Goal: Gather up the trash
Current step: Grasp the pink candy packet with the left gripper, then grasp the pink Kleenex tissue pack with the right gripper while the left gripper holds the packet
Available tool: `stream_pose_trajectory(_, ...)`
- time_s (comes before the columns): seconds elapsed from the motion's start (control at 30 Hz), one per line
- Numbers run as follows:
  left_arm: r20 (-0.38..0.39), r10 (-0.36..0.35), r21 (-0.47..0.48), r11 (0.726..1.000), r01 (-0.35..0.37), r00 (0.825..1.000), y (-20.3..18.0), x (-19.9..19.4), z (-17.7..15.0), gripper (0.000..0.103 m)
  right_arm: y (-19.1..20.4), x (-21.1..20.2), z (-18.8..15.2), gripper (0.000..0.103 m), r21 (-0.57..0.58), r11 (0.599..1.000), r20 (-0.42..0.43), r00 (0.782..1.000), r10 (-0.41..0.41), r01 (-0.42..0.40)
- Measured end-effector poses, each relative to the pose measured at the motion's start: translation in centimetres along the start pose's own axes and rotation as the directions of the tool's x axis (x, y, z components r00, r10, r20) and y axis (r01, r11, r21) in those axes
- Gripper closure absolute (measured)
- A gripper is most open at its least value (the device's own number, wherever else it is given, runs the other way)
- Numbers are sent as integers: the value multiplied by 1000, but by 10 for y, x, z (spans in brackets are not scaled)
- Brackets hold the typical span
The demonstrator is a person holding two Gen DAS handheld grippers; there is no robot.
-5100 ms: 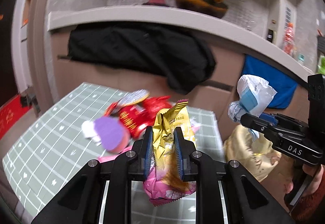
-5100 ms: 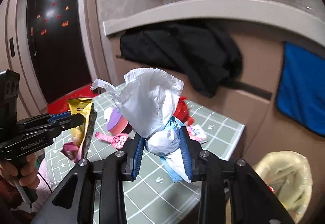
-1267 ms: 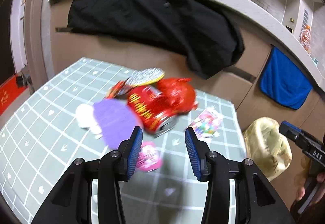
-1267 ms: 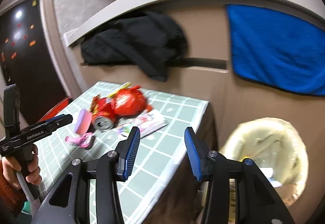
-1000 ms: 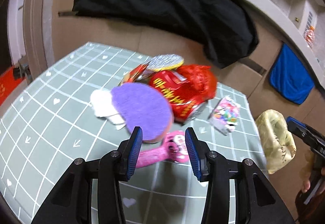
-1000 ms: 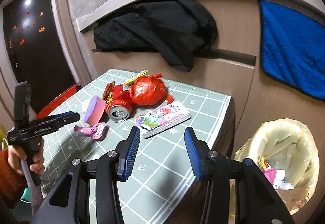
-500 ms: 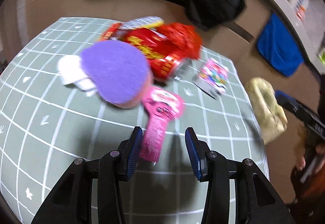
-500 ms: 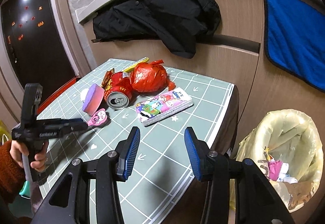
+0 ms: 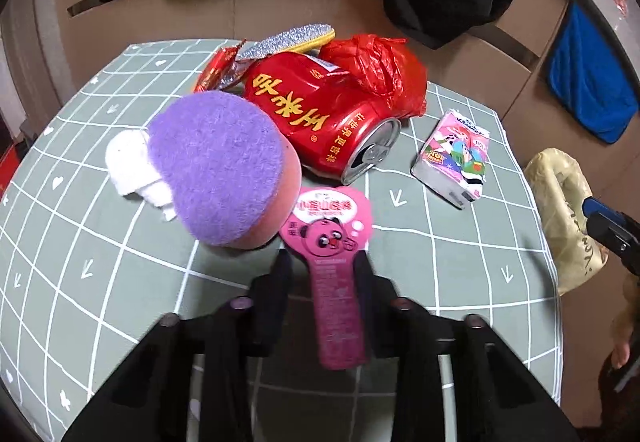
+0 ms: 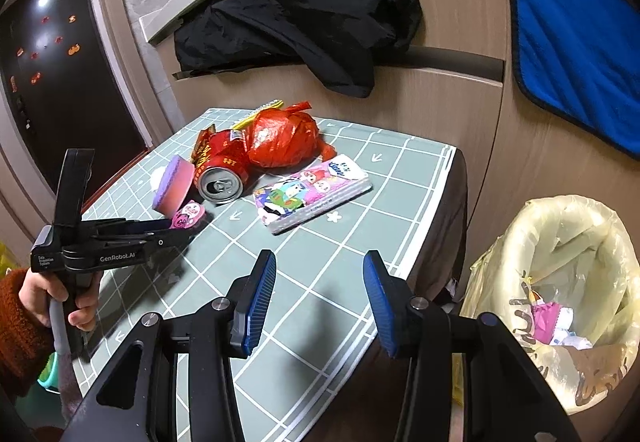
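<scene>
A pink heart-headed wrapper [image 9: 328, 226] lies flat on the green checked table [image 9: 80, 242], beside a purple sponge [image 9: 216, 161]. My left gripper [image 9: 322, 266] straddles the wrapper's narrow stem and its jaws are closing; a strip of table still shows between the left finger and the stem. The right wrist view shows that left gripper [image 10: 176, 228] low over the wrapper [image 10: 187, 213]. My right gripper [image 10: 318, 294] hovers open and empty above the table's near right part. A bin lined with a yellowish bag [image 10: 560, 242] stands on the floor to the right of the table.
A red drink can [image 9: 316, 117] lies on its side with a crumpled red bag [image 9: 376, 69] behind it. A cartoon tissue pack [image 9: 456, 157] lies to the right, a white scrap [image 9: 128, 161] by the sponge. A black jacket [image 10: 304, 13] and a blue towel [image 10: 572, 41] hang behind.
My left gripper dropped forward onto the pink wrapper and its jaws narrowed around the stem. The right gripper stayed open and nearly still.
</scene>
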State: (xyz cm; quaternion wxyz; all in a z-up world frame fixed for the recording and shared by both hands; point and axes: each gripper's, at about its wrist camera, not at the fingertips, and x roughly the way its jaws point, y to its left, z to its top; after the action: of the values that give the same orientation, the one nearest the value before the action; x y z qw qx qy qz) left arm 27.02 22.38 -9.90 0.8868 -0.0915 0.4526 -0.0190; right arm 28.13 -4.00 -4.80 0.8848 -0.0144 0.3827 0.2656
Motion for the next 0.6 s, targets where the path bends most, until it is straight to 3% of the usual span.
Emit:
stream_pose_trajectory(0.13, 30, 11, -6, 1000, -10, 999, -1, -7, -3, 82, 6, 8, 7, 60, -6, 1000, -1, 1000, 3, -3)
stream_pose_trajectory(0.3, 47, 10, -55, 998, -7, 999, 0, -29, -15, 83, 32, 35, 27, 60, -101, 995, -9, 1000, -1, 0)
stream_pose_trajectory(0.47, 59, 0, -92, 996, 5, 998, 4, -52, -38, 83, 59, 79, 46, 61, -174, 983, -56, 998, 42, -51)
stream_pose_trajectory(0.6, 56, -19, -105, 994, 25, 998, 8, -59, -51, 83, 76, 112, 54, 69, -205, 974, -106, 991, 79, -100)
